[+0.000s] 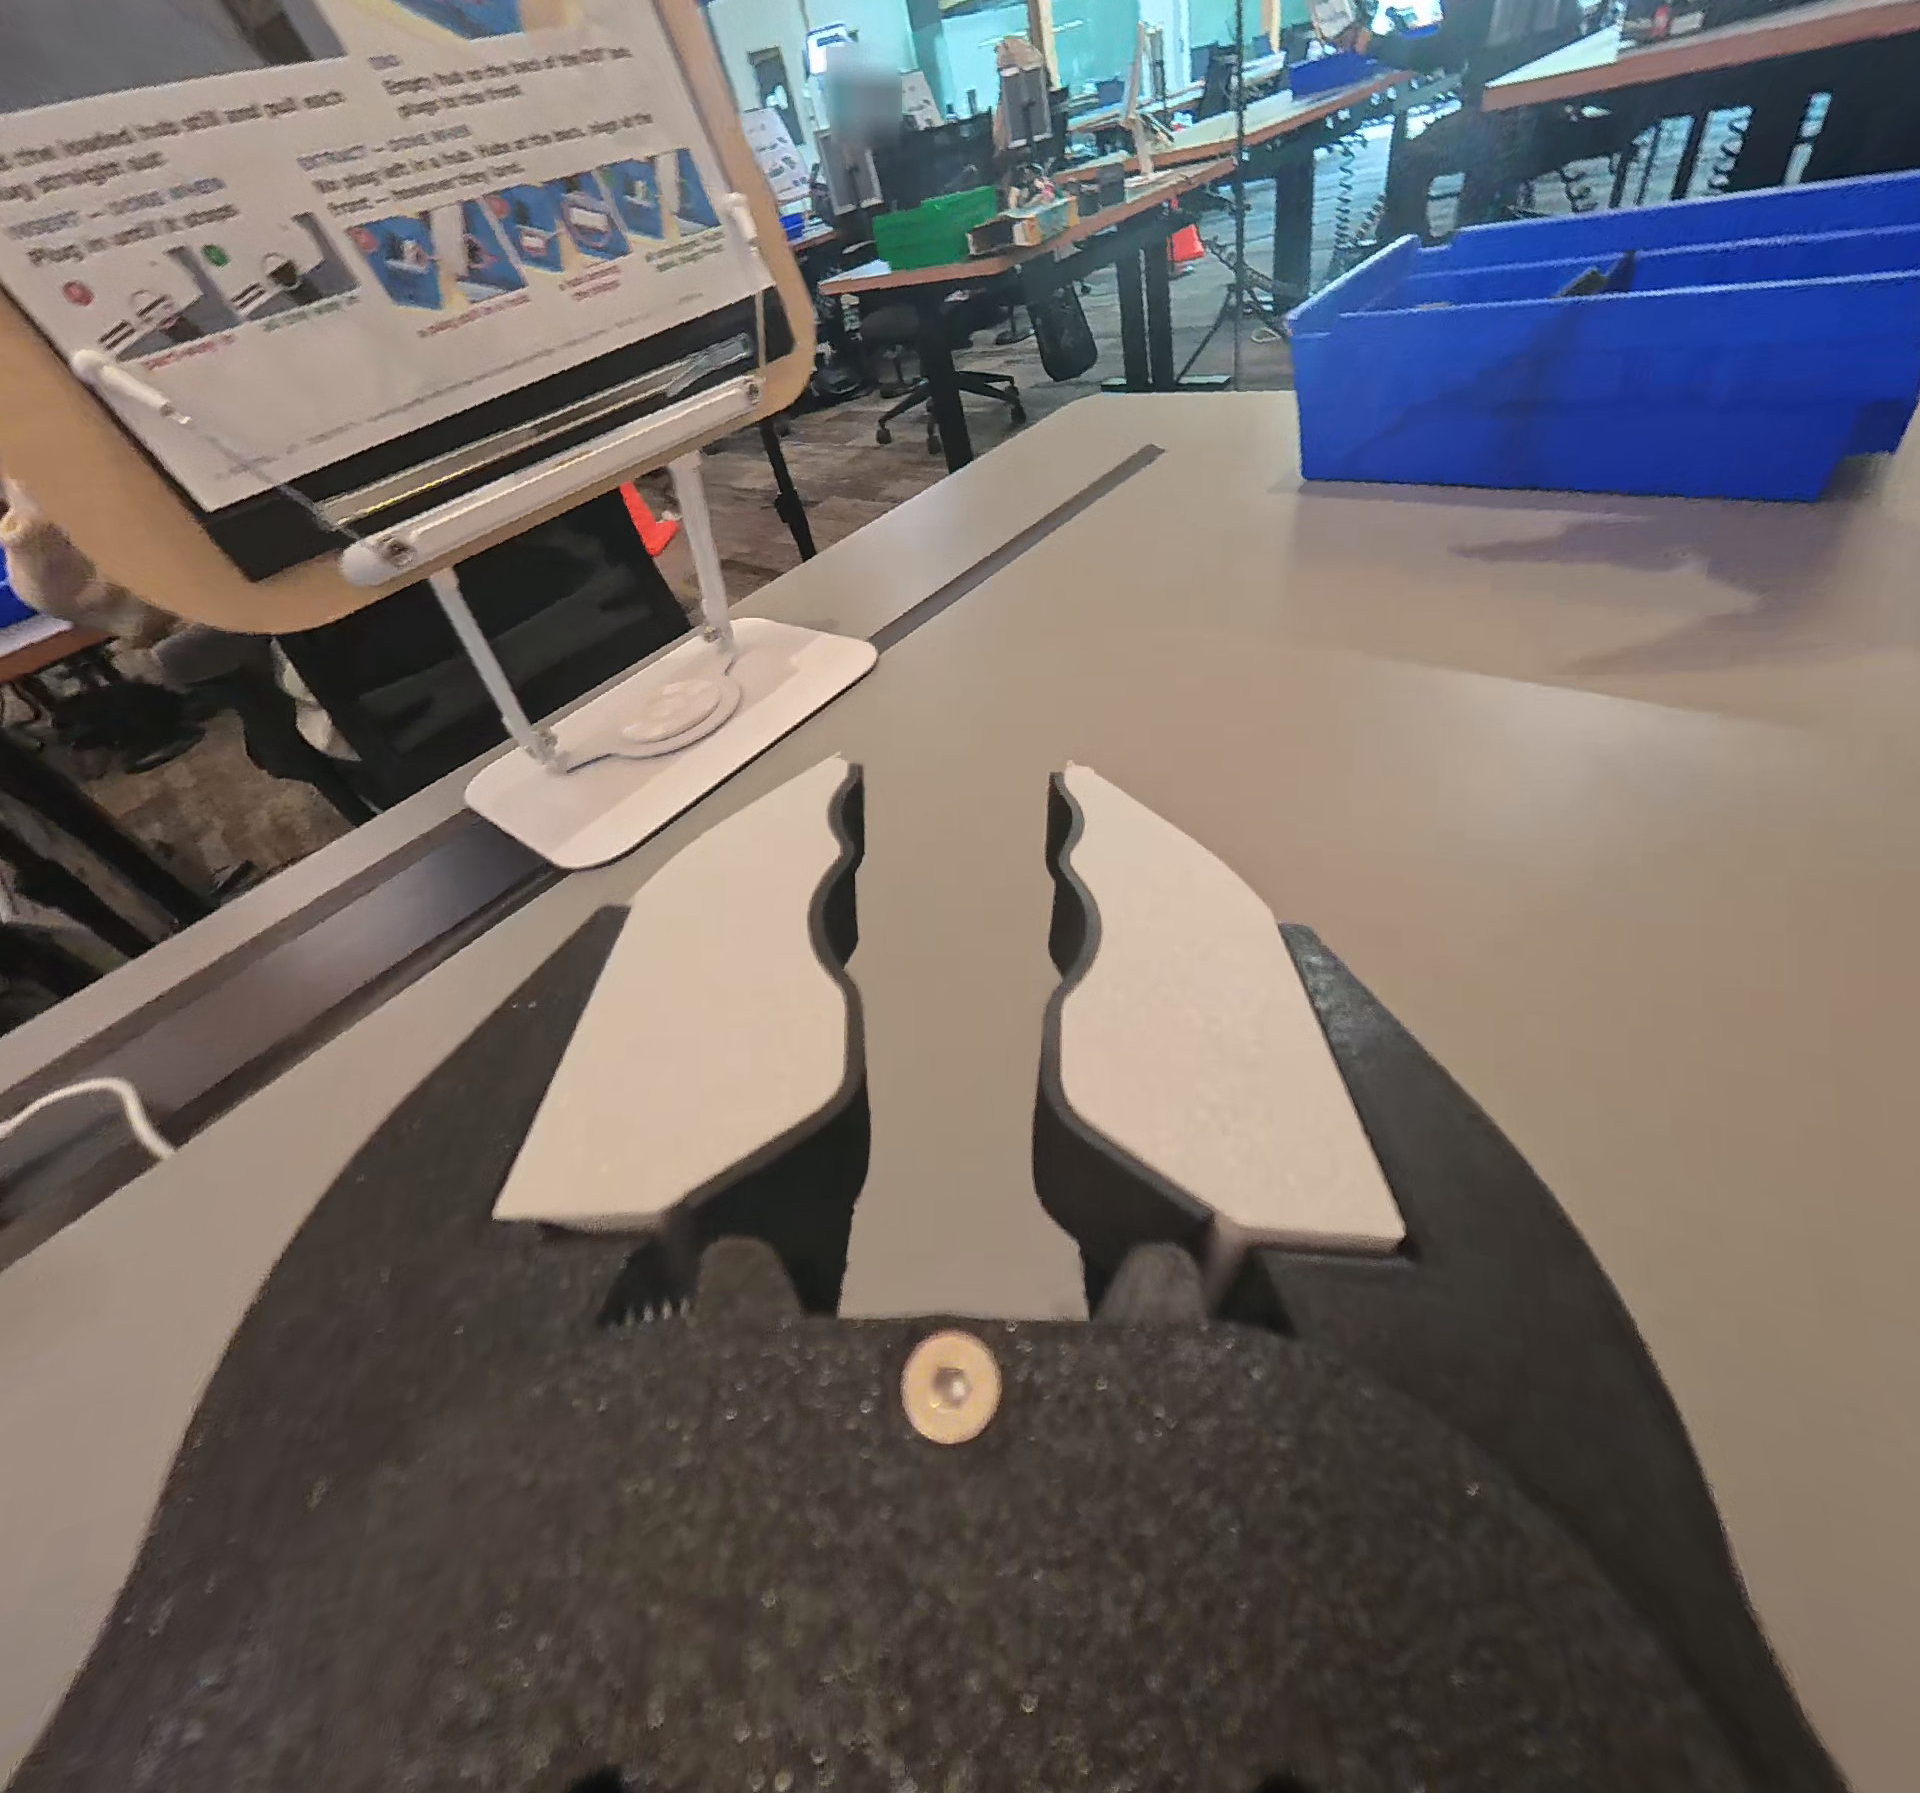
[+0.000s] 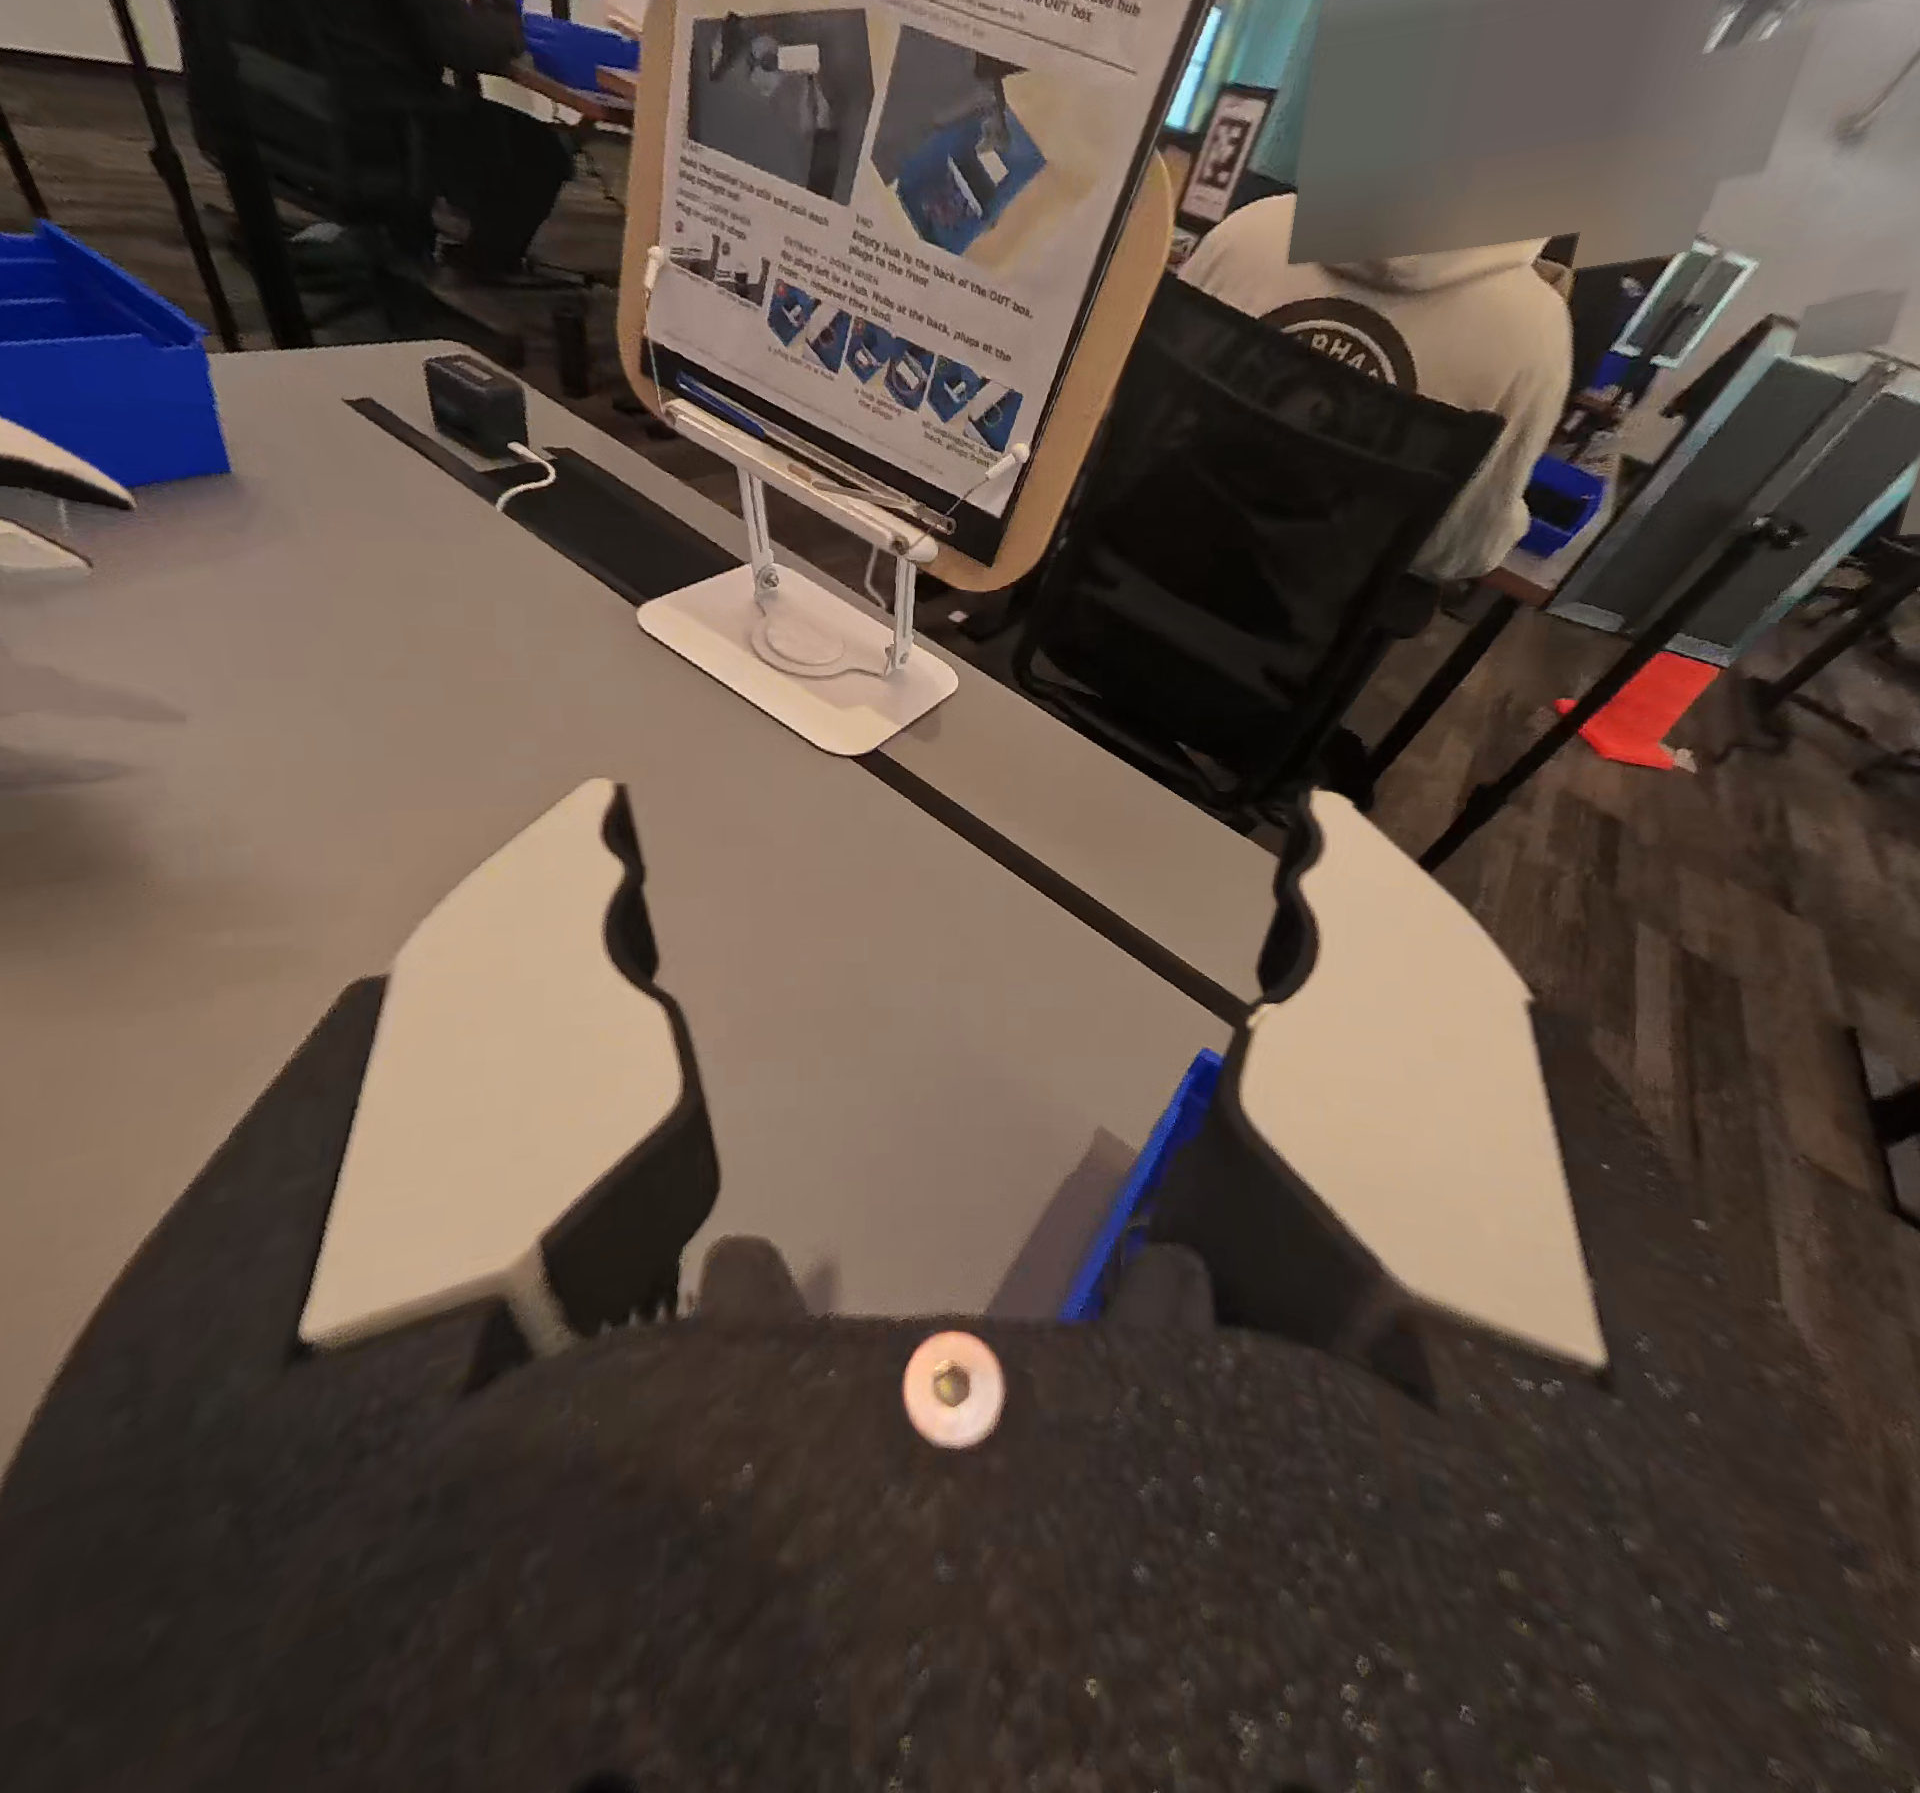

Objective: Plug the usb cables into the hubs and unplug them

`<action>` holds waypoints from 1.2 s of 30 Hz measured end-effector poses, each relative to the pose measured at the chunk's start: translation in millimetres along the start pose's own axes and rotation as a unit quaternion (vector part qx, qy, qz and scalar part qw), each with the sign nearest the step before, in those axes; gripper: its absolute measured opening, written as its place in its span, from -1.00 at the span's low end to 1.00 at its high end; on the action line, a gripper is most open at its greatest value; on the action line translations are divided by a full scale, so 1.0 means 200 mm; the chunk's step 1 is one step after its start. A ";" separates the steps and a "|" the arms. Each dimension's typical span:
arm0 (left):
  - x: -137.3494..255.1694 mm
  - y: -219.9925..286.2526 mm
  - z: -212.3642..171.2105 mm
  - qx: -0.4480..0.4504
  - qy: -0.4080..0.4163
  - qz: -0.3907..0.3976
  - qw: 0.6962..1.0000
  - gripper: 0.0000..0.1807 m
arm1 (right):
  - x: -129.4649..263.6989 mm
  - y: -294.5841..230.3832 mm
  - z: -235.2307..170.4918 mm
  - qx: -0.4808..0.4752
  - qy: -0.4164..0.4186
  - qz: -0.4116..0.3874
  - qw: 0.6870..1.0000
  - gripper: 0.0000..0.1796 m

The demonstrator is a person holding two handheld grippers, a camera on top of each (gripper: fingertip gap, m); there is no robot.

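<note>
My left gripper [image 1: 956, 787] is open and empty, held low over the grey table [image 1: 1351, 808]. My right gripper [image 2: 966, 798] is wide open and empty, over the table's far edge. A blue bin [image 1: 1600, 393] with dividers stands ahead and to the right of the left gripper; it also shows in the right wrist view [image 2: 94, 372]. The corner of a second blue bin [image 2: 1143, 1193] lies just under the right gripper. I see no hub or USB plug clearly. The left gripper's fingertips [image 2: 52, 486] show at the left edge of the right wrist view.
An instruction sheet on a white stand [image 1: 675, 735] [image 2: 800, 663] stands at the table's far edge beside a black slot [image 2: 1039, 881]. A small black box [image 2: 473, 398] with a white cable [image 2: 525, 486] sits on that slot. A person sits on a black chair [image 2: 1247, 548] behind the table. Left tips to right tips: about 45 cm.
</note>
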State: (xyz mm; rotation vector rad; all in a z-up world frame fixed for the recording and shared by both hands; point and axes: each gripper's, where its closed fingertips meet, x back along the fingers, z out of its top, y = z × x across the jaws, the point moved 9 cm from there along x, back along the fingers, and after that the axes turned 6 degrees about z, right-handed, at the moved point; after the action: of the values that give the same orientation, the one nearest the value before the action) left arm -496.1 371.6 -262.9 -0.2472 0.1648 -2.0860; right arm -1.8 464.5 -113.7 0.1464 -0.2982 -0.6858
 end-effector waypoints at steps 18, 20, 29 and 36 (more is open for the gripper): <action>0.39 -0.27 -0.16 0.115 -0.047 0.239 0.963 -0.28 | -0.33 -0.69 -0.50 -0.108 0.016 -0.174 0.979 0.41; 0.42 -0.28 -0.22 0.138 -0.064 0.254 0.955 -0.26 | -0.36 -0.70 -0.55 -0.123 0.010 -0.178 0.976 0.41; 0.47 -0.24 -0.33 0.166 -0.068 0.272 0.945 -0.25 | -0.40 -0.74 -0.69 -0.117 -0.012 -0.201 0.972 0.38; 0.47 -0.22 -0.31 0.152 -0.055 0.268 0.950 -0.27 | -0.40 -0.75 -0.70 -0.113 -0.008 -0.198 0.974 0.35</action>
State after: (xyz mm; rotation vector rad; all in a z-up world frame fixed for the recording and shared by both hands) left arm -594.2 313.4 -302.4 -0.1128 -0.1461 -1.5245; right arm -105.6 406.5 -299.0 -0.0184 -0.2045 -1.1114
